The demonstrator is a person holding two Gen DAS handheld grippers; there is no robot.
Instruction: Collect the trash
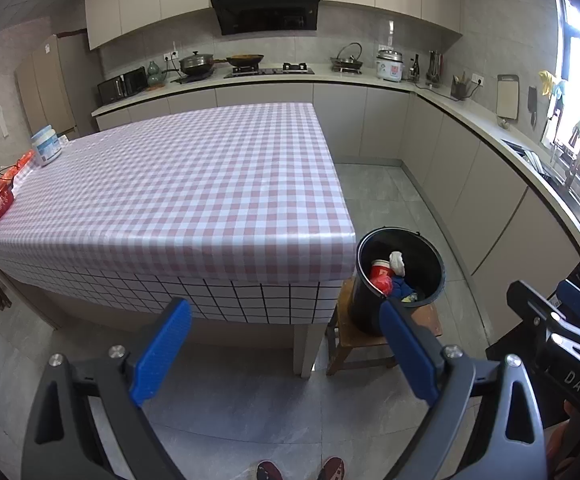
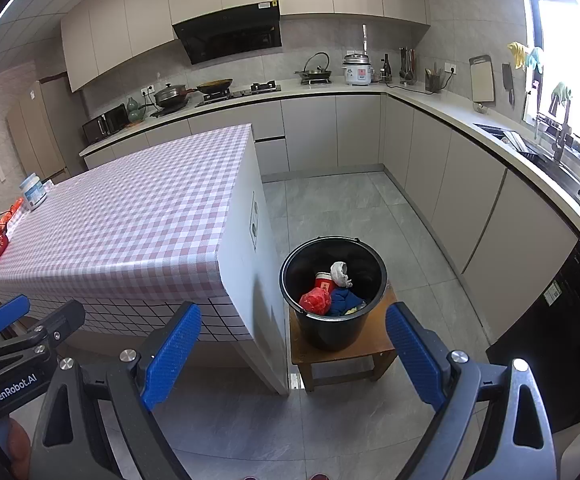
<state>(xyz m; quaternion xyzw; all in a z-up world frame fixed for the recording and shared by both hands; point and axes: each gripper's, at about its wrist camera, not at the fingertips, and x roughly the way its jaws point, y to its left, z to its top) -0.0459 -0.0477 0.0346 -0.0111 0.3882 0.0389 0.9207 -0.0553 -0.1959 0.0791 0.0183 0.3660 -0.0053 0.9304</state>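
White lettering "GenRobot.AI" is showing on the black body of the left tongs (image 2: 8, 318), and "DAS" is showing on the right tongs (image 1: 570, 304) body.

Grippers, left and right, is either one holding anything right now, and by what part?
Nothing is held. The left gripper and right gripper are both open and empty; the trash lies in the black bucket.

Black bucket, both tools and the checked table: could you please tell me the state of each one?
Black plastic bucket: upright on wooden stool, holding trash.
Red paper cup: inside bucket.
Left tool: open, empty.
Right tool: open, empty.
Pink checked table: white tub upright at far corner.
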